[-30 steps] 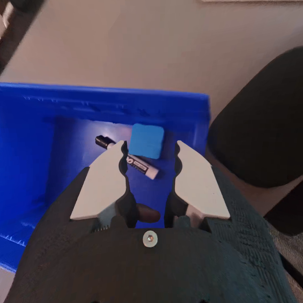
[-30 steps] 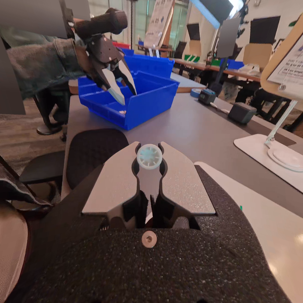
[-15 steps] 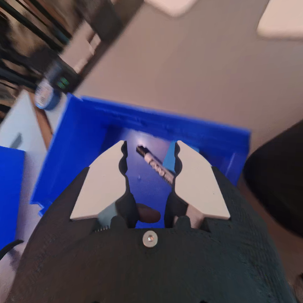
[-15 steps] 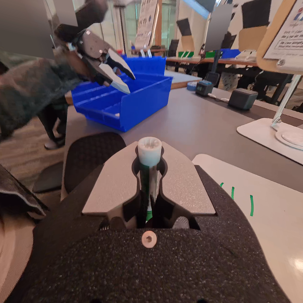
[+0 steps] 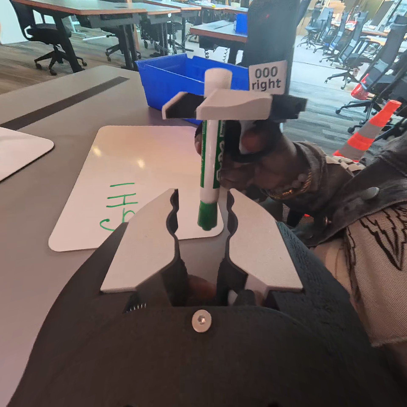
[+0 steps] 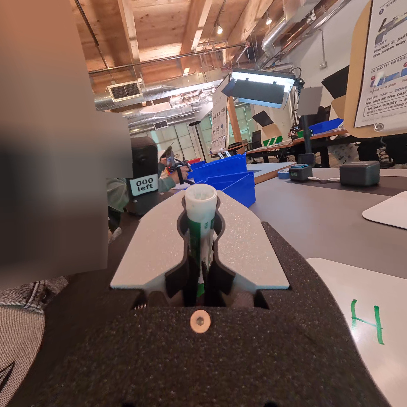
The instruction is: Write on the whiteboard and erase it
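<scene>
The right gripper [image 5: 217, 105] clamps a green marker [image 5: 210, 167] near its white back end, holding it upright with the green tip [image 5: 207, 217] pointing down over the near right corner of the whiteboard [image 5: 141, 163]; whether the tip touches the board cannot be told. In the right wrist view the same marker [image 6: 200, 211] sits in the notch between the closed fingers [image 6: 246, 248] of that gripper [image 6: 200, 220], its white end toward the camera. The whiteboard lies flat on the grey table [image 5: 44, 123] and carries green strokes [image 5: 120, 204] along its near left part; the right wrist view shows the board [image 6: 352, 297] just to the right of the gripper with a green mark [image 6: 366, 321] on it. The left gripper [image 5: 202, 204] hovers low at the near edge of the board with its fingers apart and nothing between them, the marker tip just beyond its gap. A blue bin [image 5: 176, 79] stands on the table past the far side of the board. A second white board [image 5: 19, 149] lies to the left, apart from the first.
</scene>
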A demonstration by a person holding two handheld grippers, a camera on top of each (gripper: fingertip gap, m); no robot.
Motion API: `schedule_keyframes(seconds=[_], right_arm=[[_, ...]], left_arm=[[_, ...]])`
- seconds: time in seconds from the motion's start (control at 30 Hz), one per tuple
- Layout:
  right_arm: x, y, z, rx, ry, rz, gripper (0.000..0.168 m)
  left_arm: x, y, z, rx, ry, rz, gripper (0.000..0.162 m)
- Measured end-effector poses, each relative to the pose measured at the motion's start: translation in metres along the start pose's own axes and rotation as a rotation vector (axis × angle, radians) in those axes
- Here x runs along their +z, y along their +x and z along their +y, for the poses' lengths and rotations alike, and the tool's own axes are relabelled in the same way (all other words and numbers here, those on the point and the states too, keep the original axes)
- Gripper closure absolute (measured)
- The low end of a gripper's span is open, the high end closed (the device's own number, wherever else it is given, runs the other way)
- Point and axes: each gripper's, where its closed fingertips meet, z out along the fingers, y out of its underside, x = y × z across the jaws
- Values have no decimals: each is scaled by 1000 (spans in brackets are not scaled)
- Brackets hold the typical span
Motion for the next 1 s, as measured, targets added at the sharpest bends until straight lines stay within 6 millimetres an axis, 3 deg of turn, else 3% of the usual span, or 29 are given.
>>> schedule_keyframes(seconds=[0.17, 0.23, 0.3, 0.37, 0.43, 0.5, 0.53, 0.57, 0.67, 0.77, 0.93, 1.0], right_arm=[[-3, 1, 1, 18, 10, -13, 148], [-5, 0, 7, 31, -40, -33, 148], [-9, 5, 14, 29, -110, -26, 138], [-18, 12, 12, 27, -129, 3, 125], [-27, 18, 8, 18, -120, 32, 125], [-34, 23, 4, 1, -101, 64, 128], [-36, 24, 2, -7, -93, 75, 130], [-37, 25, 2, -11, -90, 83, 131], [-37, 24, 6, -23, -117, 93, 133], [-38, 23, 11, -45, -151, 103, 135], [-42, 28, 9, -47, -157, 126, 136], [-43, 30, 10, -41, -155, 131, 137]], left_arm=[[15, 7, 7, 58, -33, 13, 143], [8, 3, 8, 82, -51, -23, 143], [-17, -12, 2, 98, -56, -116, 144], [-67, -47, -9, 102, -67, -341, 144], [-145, -96, -5, 66, -185, -689, 144], [-238, -139, 23, -8, -424, -1093, 144], [-272, -150, 38, -65, -512, -1222, 144], [-292, -157, 52, -132, -556, -1276, 144], [-311, -172, 99, -308, -657, -1291, 144], [-316, -180, 141, -411, -807, -1278, 143], [-306, -181, 161, -423, -890, -1219, 141], [-307, -176, 157, -419, -893, -1208, 117]])
